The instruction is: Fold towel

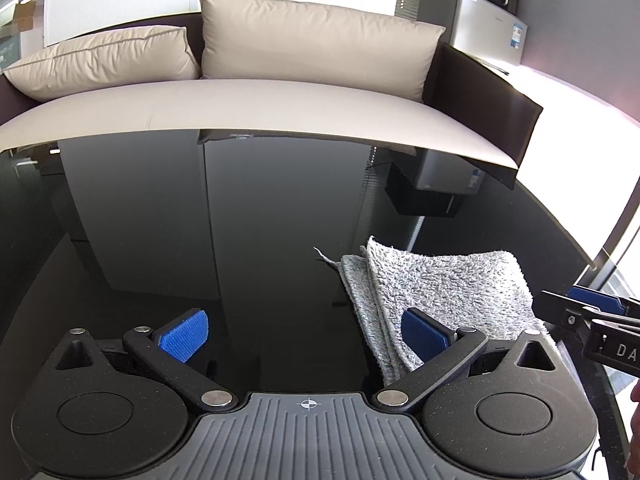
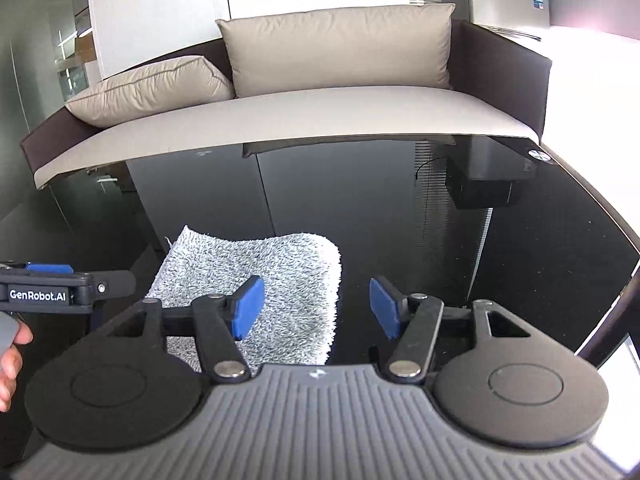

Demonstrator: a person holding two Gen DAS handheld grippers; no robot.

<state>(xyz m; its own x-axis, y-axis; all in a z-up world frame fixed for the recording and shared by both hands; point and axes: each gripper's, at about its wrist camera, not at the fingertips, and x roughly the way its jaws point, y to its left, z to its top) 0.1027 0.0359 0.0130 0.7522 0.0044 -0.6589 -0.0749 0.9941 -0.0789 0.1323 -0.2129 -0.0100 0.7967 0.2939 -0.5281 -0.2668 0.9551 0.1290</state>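
Left view: left gripper (image 1: 304, 334) spread wide over the black table (image 1: 160, 220), nothing in it. Folded towel (image 1: 440, 292) lies right, partly behind its right pad; sofa (image 1: 280, 108) far.

Right view: right gripper (image 2: 316, 308) gaping, empty, towel (image 2: 260, 276) near-left, nothing blocking.

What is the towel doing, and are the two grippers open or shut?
Towel: folded, layers stacked, flat on the table, not held.
Left gripper: open, nothing between the pads, towel beside its right pad.
Right gripper: open, empty, over the towel's right edge.
Table: black, glossy.
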